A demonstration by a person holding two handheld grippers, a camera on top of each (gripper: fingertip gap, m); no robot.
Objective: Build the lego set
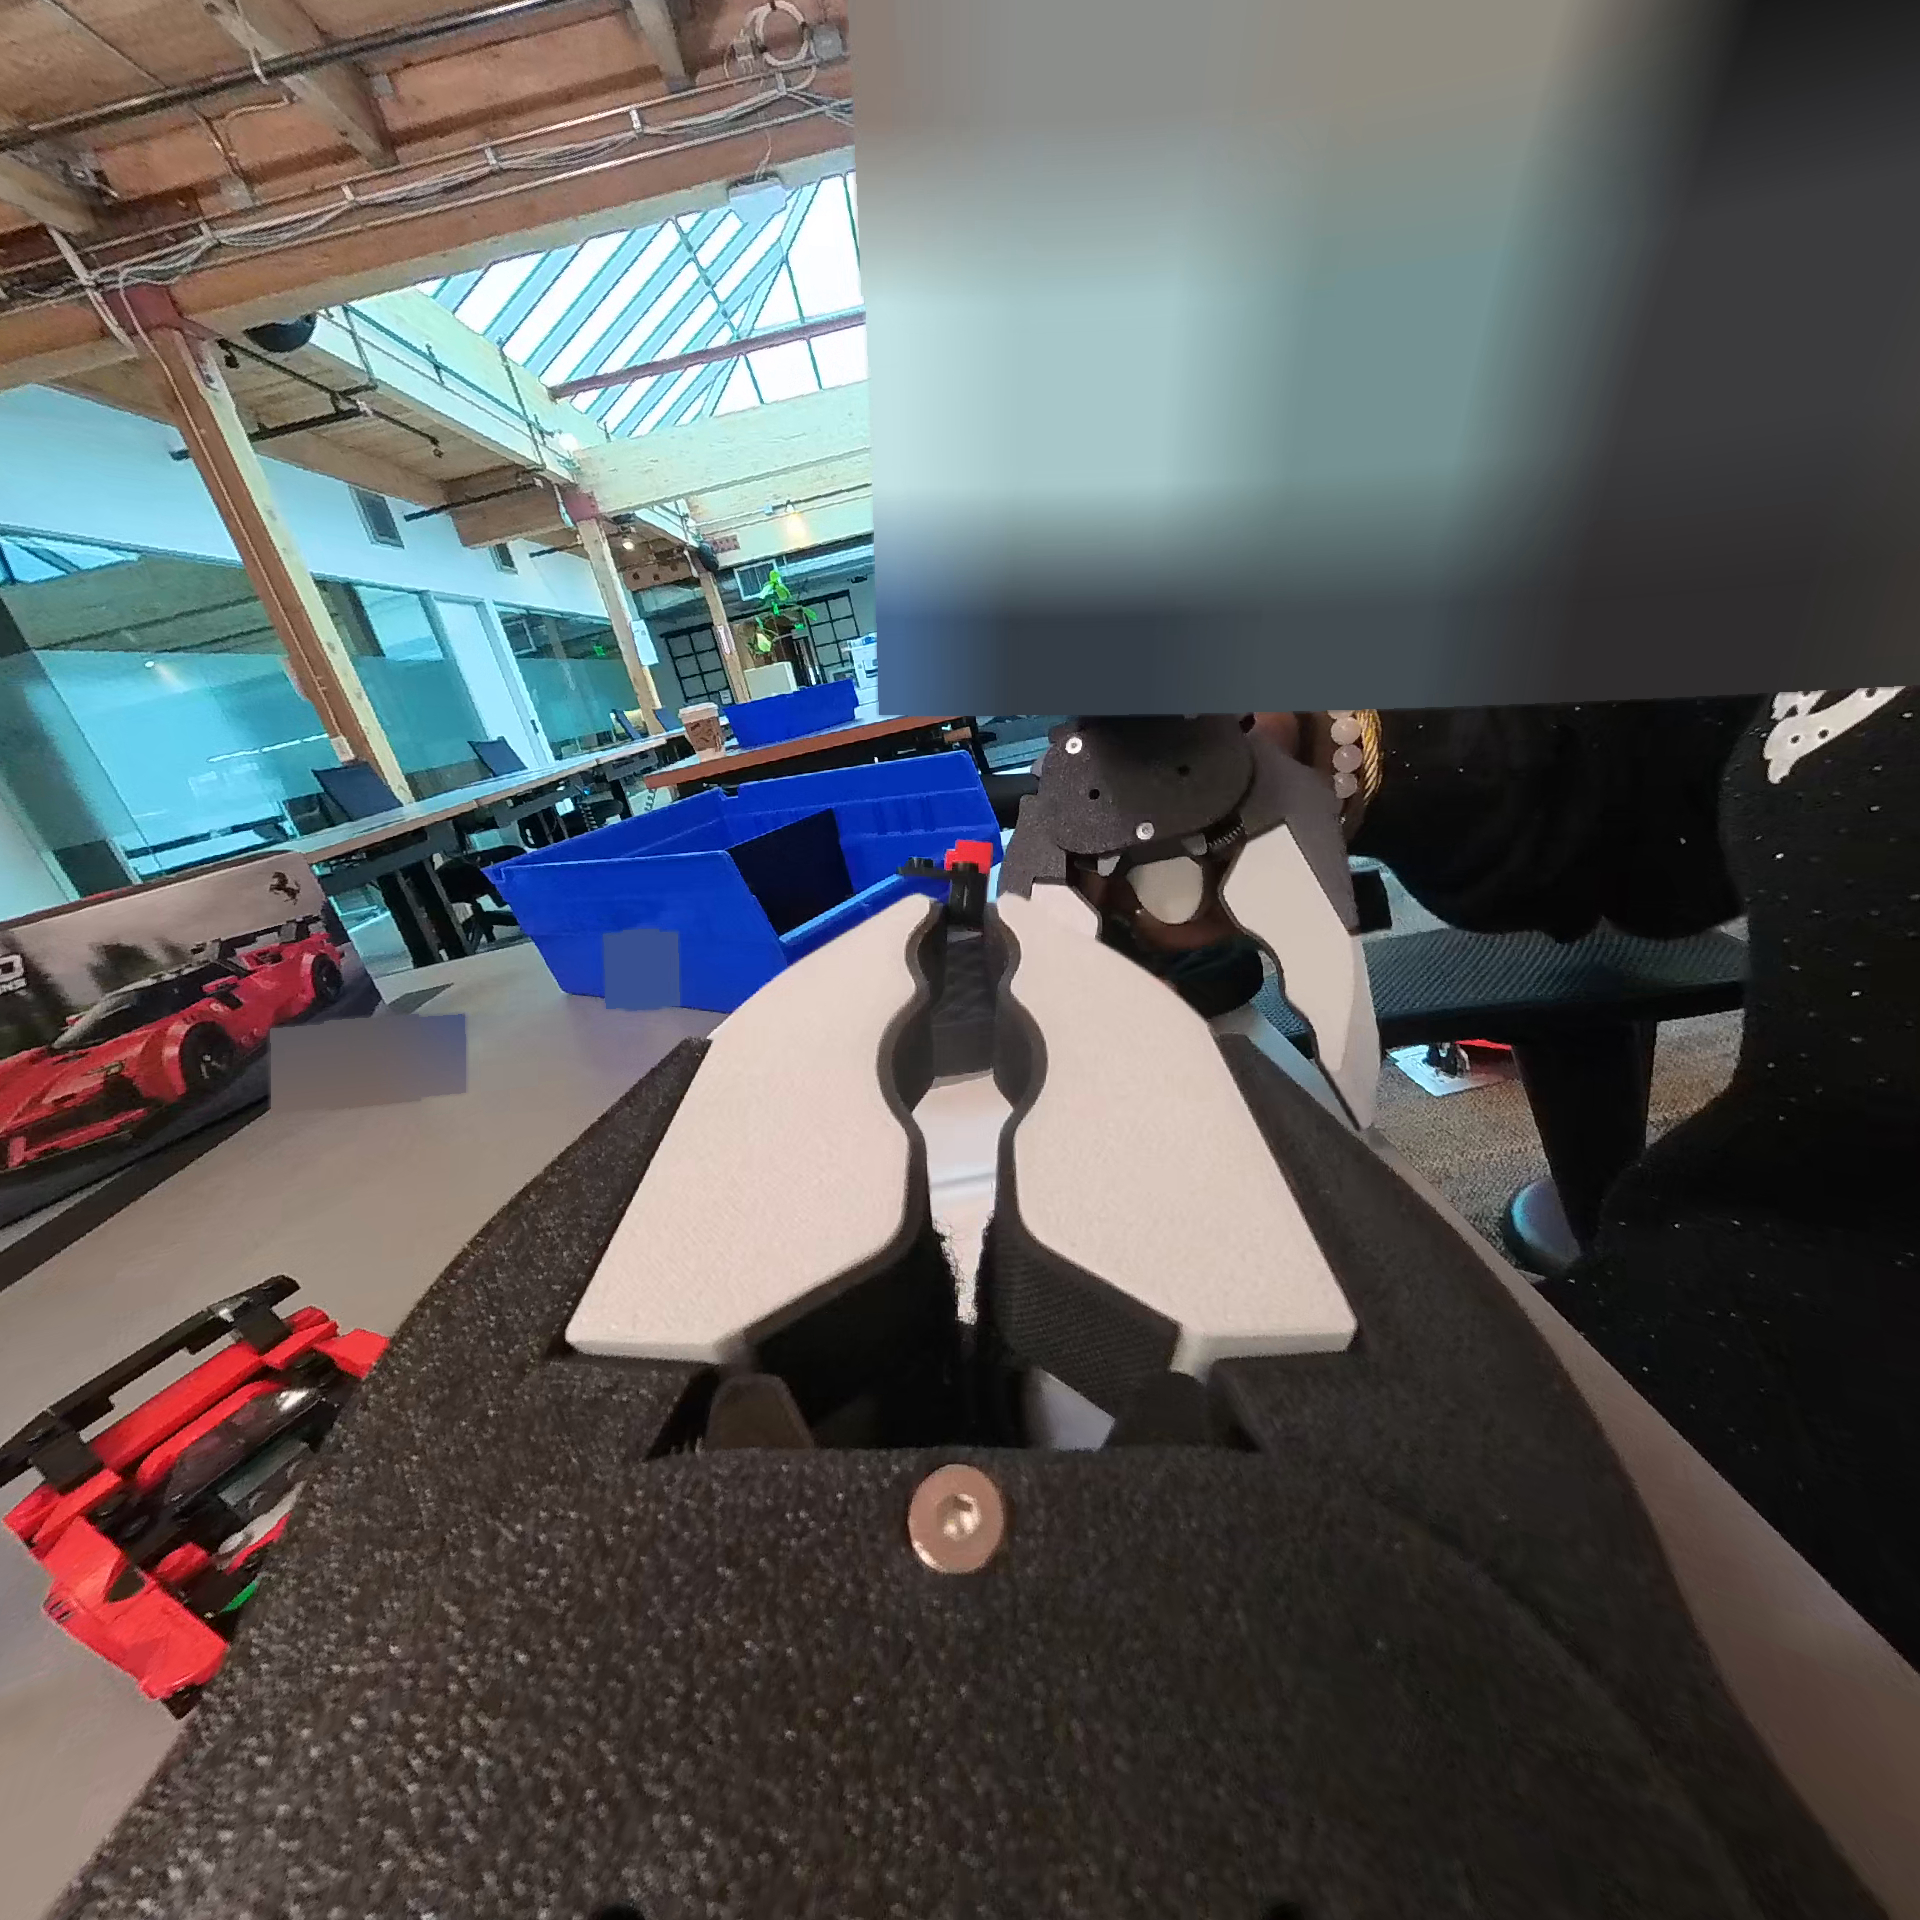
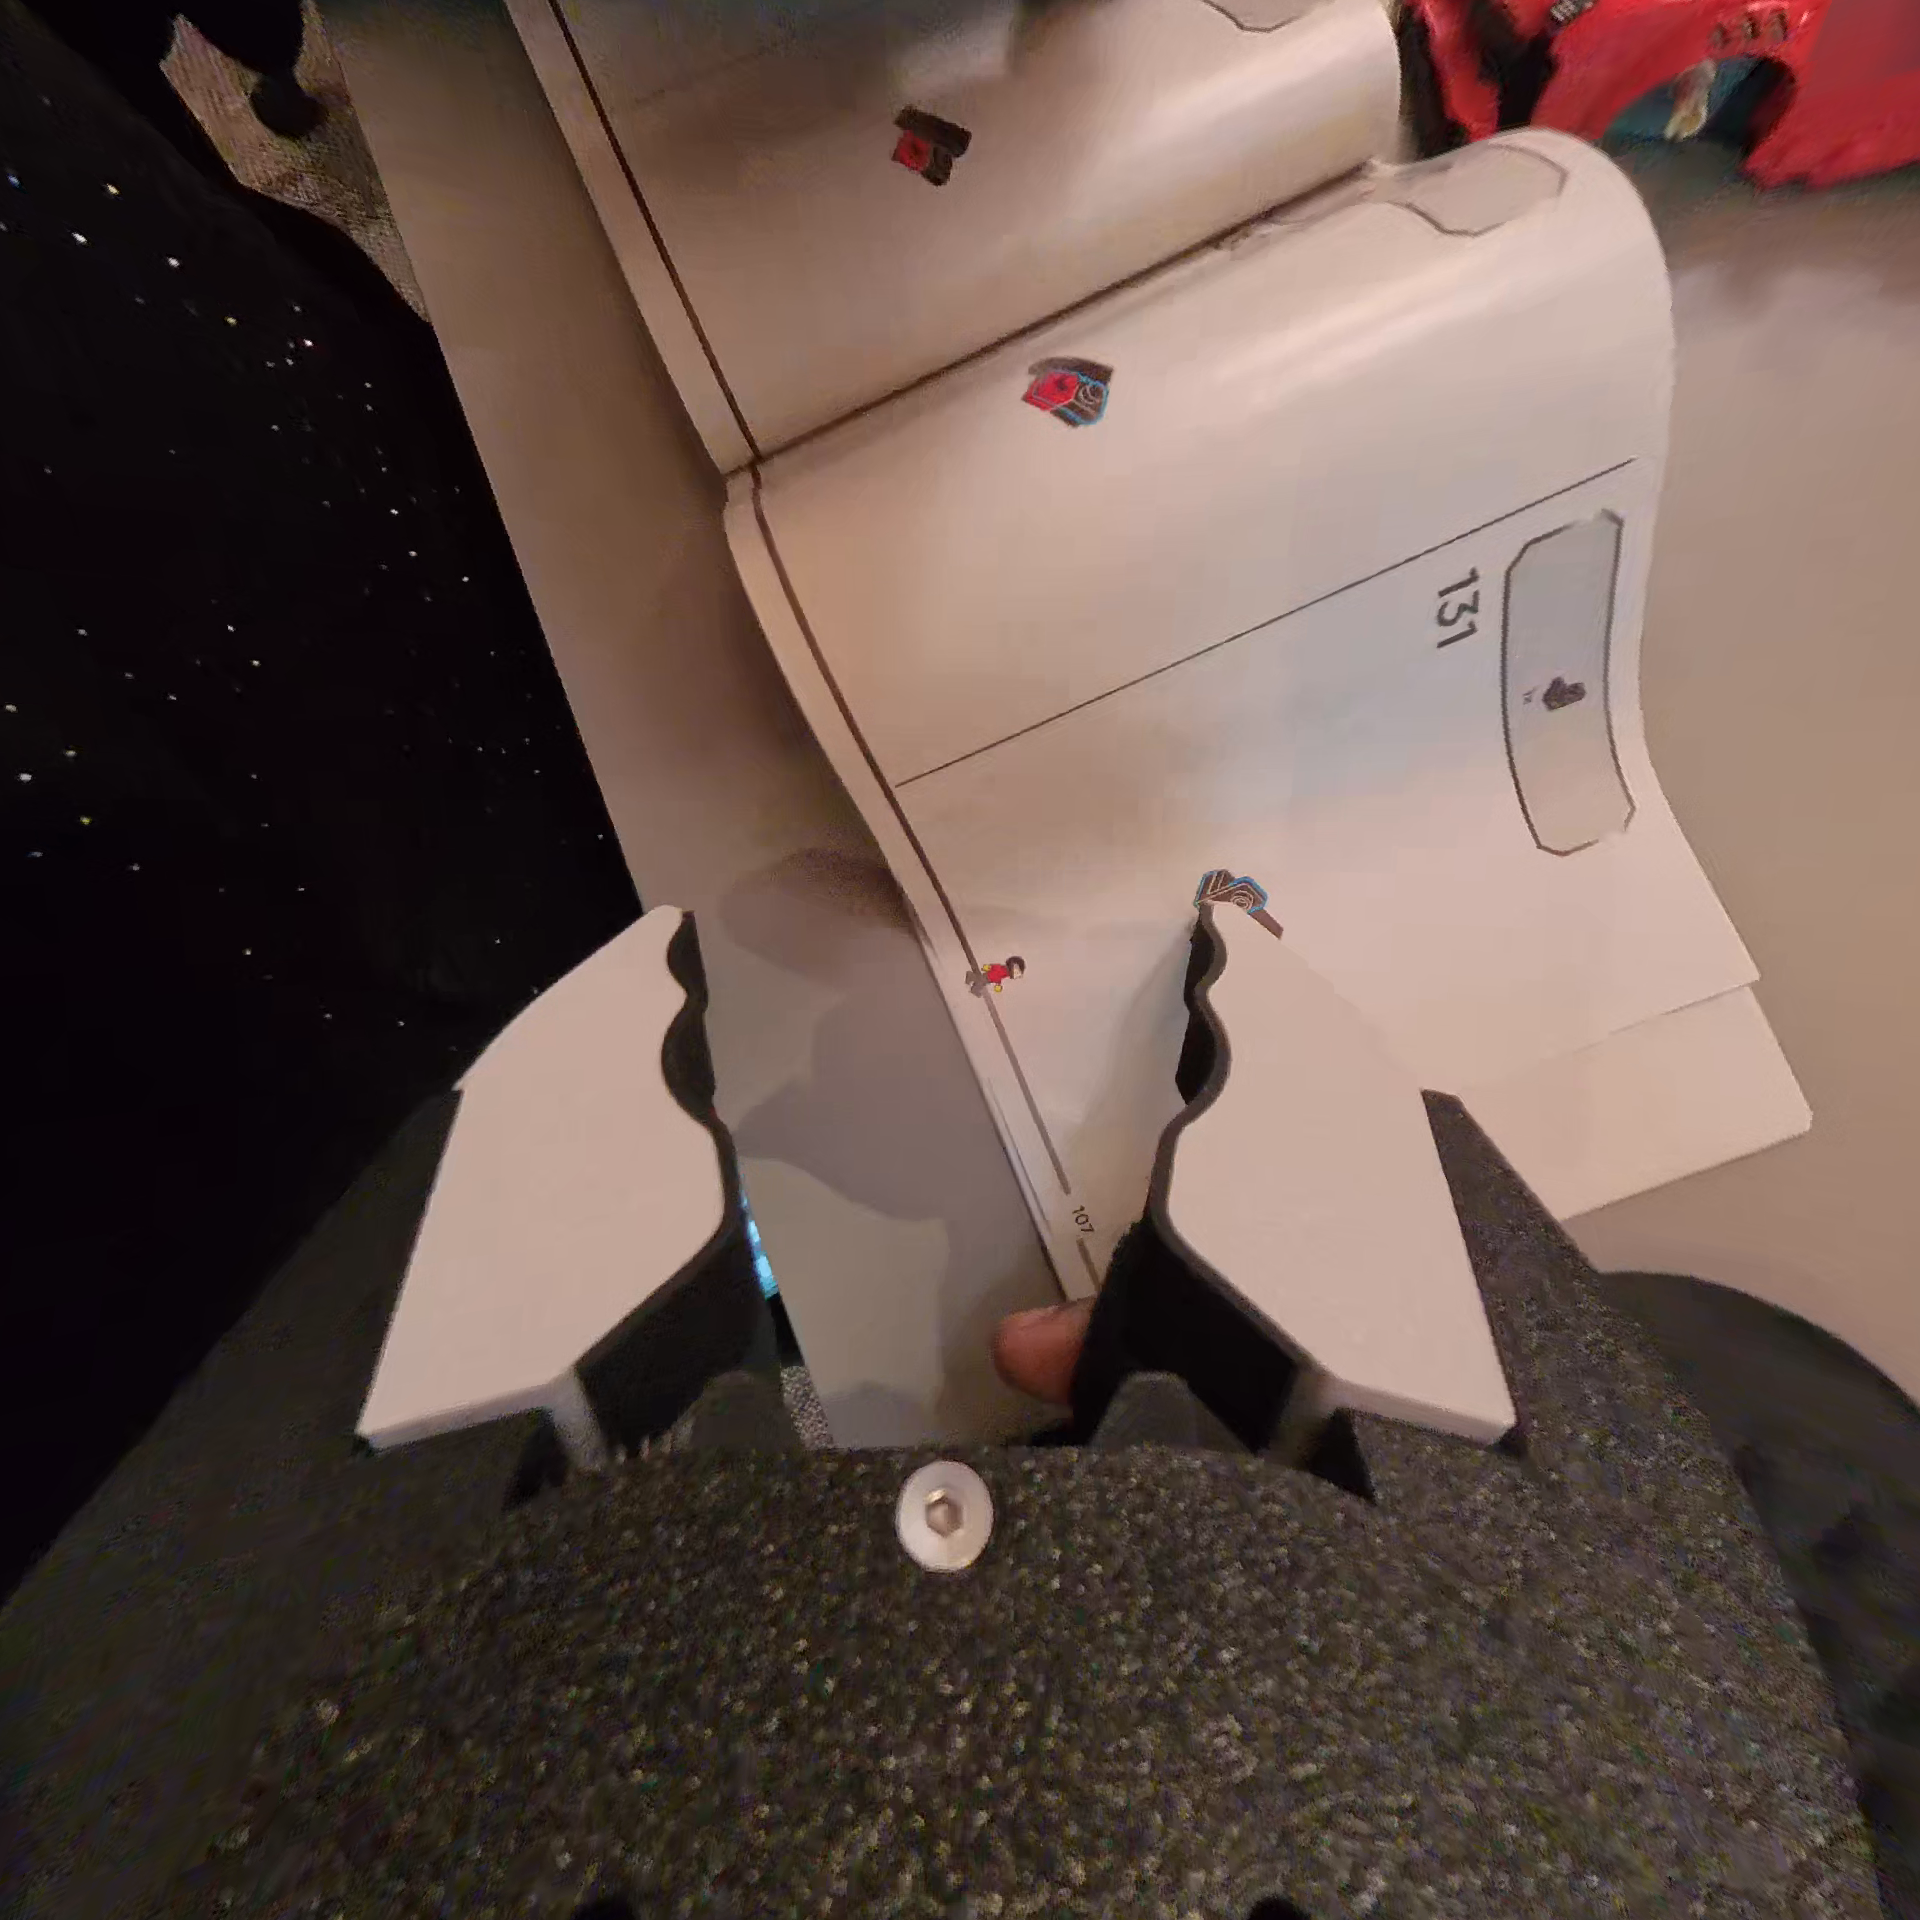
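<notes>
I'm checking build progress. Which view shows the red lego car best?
The left wrist view: the red lego car lies on the table at lower left, sharp though partly hidden behind the tool body. The right wrist view catches only a blurred red corner.

1. skylight [image 1: 665, 301] set in timber ceiling [image 1: 312, 114], daylight coming through.
2. wooden post [image 1: 270, 561] below and left of skylight.
3. glass partitions [image 1: 208, 707] behind the post.
4. long desks [image 1: 499, 800] right of the post's base.
5. carpet floor [image 1: 1455, 1132].

Small black-red lego piece [image 1: 961, 883] upright; red lego car [image 1: 166, 1475] on table.
</notes>
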